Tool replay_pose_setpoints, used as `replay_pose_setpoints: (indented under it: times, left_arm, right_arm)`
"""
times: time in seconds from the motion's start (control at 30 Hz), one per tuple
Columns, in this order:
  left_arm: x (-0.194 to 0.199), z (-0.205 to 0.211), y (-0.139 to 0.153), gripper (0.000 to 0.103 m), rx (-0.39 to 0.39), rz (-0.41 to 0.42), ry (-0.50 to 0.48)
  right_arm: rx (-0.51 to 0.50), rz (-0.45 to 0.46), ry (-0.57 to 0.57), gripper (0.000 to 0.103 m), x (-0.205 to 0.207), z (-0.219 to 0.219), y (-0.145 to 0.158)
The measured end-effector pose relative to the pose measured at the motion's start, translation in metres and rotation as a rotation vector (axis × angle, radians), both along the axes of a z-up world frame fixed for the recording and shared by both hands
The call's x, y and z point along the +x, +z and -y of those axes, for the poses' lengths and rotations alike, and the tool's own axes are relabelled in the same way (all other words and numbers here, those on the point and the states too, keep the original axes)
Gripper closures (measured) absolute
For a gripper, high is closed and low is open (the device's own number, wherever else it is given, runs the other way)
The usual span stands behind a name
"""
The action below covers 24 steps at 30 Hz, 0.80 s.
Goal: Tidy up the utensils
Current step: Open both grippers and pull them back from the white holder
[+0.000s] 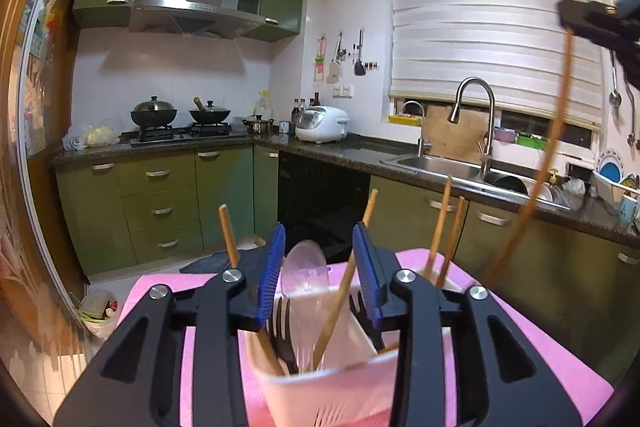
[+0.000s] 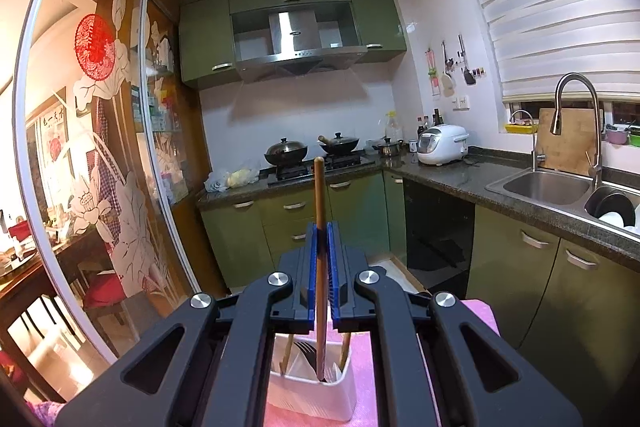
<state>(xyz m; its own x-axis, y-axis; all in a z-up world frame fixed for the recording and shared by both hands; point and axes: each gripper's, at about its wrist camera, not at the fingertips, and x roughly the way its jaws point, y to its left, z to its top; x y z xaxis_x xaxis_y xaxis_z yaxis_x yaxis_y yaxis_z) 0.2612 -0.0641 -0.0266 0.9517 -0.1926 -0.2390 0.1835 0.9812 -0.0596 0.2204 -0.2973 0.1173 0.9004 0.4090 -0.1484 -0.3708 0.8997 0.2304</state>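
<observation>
- The white utensil holder stood on the pink mat near the desk's far edge, with open floor and green cabinets well beyond.
- The left gripper hung just over the holder, jaws parted, a clear spoon and a chopstick standing loose between them.
- The right gripper was clamped on one upright chopstick, above the holder.

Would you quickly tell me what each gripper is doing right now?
Left gripper: open, above the white utensil holder, gripping nothing.
Right gripper: closed on a wooden chopstick.
</observation>
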Motion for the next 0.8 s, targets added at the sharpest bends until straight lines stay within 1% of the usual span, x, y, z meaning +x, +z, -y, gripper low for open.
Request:
replay_pose_setpoints:
  times: [0.17, 0.3, 0.53, 0.8]
  left_arm:
    - [-0.024, -0.012, 0.006, 0.064, -0.011, -0.004, 0.001]
    - [-0.042, -0.018, 0.013, 0.062, -0.014, 0.006, -0.012]
    - [-0.068, -0.019, 0.025, 0.058, 0.001, 0.043, -0.044]
    - [-0.079, -0.028, 0.025, 0.056, -0.025, 0.021, -0.055]
  right_arm:
    - [-0.006, -0.017, -0.025, 0.097, 0.018, -0.013, -0.006]
    - [-0.028, -0.029, -0.057, 0.097, 0.029, -0.028, -0.018]
    - [-0.080, -0.048, -0.108, 0.097, 0.044, -0.056, -0.046]
    - [-0.121, -0.102, -0.128, 0.097, 0.061, -0.078, -0.088]
